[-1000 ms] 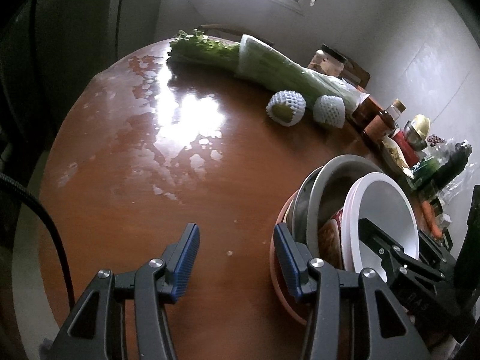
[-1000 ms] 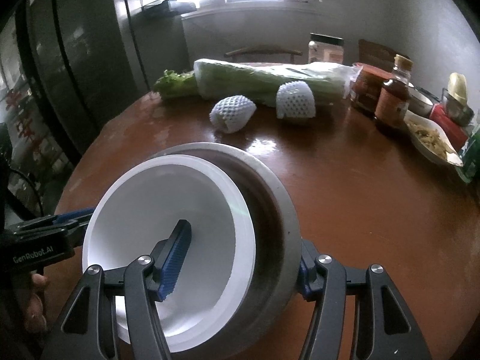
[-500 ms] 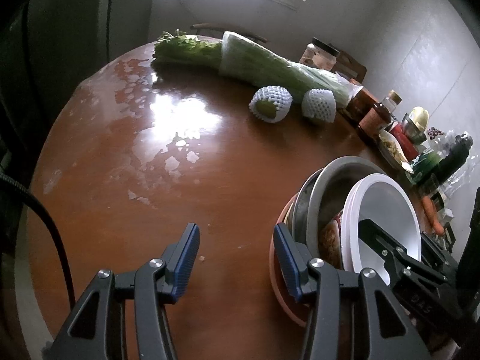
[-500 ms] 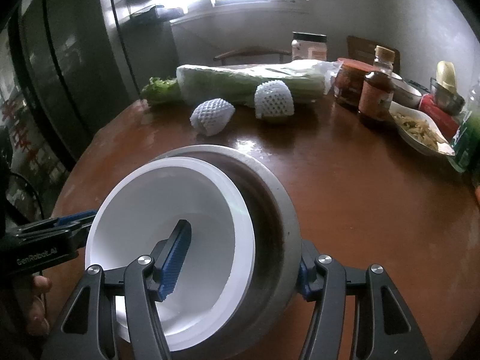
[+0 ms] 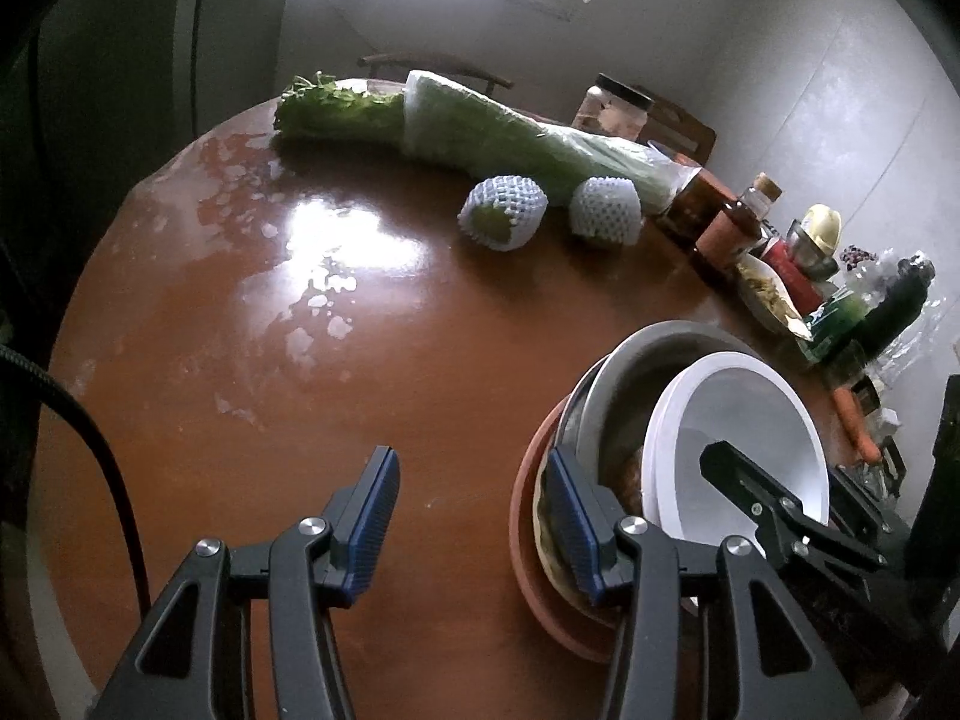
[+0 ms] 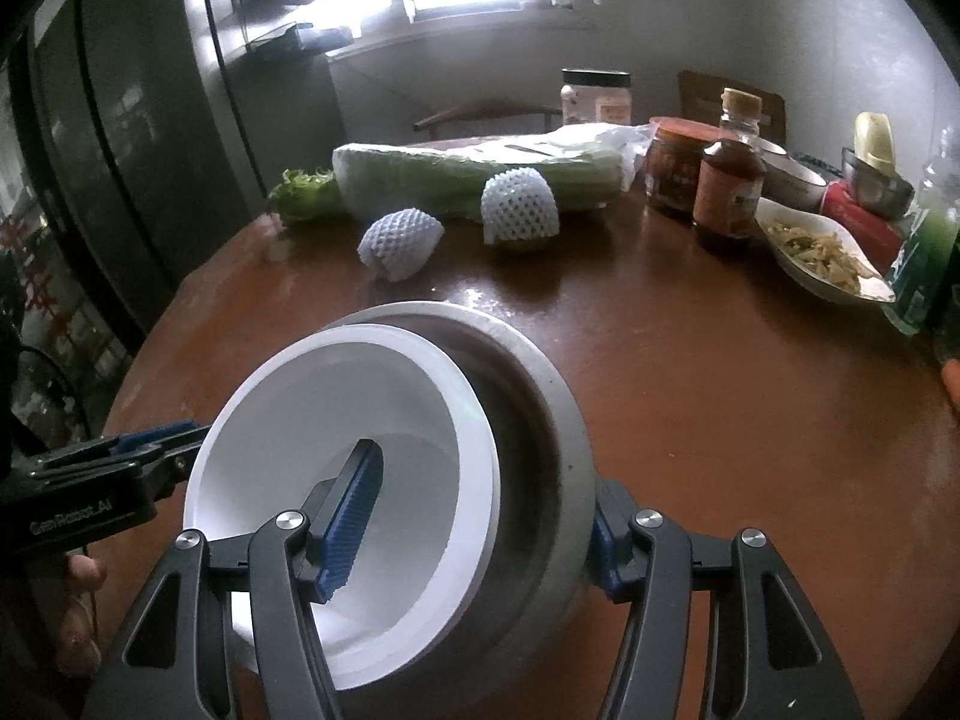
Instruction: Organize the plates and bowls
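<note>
We take the stack of dishes as our landmark; it sits at the near edge of the round brown table (image 5: pixel 372 372). A white bowl (image 6: pixel 336 456) lies tilted inside a grey metal bowl (image 6: pixel 540 420), their mouths facing up and toward our cameras. In the left wrist view these rest on a patterned plate (image 5: pixel 549 534) over a reddish-brown plate (image 5: pixel 522 540); a bowls has no long axis to speak of.

Our right gripper (image 6: pixel 480 531) straddles the stack: one blue pad is inside the white bowl, the other outside the grey bowl's wall, apparently clamped across both rims, though the outer contact is hidden behind the metal.

Our left gripper (image 5: pixel 468 516) stands partly open just left of the stack, with bare table between its pads; its right pad lies at the plates' rim, and we cannot tell whether it touches.

Beyond the stack lie a wrapped bunch of greens (image 5: pixel 480 132) and two net-wrapped fruits (image 5: pixel 503 211). Bottles and jars (image 6: pixel 726 180) stand beyond and to its right, partly blurred.
</note>
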A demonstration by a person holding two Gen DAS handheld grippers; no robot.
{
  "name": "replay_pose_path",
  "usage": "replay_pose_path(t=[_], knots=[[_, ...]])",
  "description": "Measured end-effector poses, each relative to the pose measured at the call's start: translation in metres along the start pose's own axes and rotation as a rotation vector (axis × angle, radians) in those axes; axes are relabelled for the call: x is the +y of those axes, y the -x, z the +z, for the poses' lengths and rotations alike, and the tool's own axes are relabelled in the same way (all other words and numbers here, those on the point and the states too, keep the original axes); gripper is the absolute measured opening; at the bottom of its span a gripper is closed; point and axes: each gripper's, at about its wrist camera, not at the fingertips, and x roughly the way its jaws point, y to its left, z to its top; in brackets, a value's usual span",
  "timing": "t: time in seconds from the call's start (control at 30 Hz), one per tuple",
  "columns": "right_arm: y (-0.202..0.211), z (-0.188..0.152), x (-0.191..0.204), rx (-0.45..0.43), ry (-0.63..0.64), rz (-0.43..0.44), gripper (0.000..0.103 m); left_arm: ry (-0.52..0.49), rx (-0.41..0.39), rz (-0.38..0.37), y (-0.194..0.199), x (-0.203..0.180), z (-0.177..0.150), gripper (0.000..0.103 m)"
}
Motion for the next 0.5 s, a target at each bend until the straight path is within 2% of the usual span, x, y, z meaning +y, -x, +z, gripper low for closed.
replay_pose_path(t=[0.5], knots=[[0.003,-0.001,-0.010,-0.005,-0.015,-0.011,0.062,-0.019,0.001,-0.004,-0.004,-0.011,0.000,0.051]])
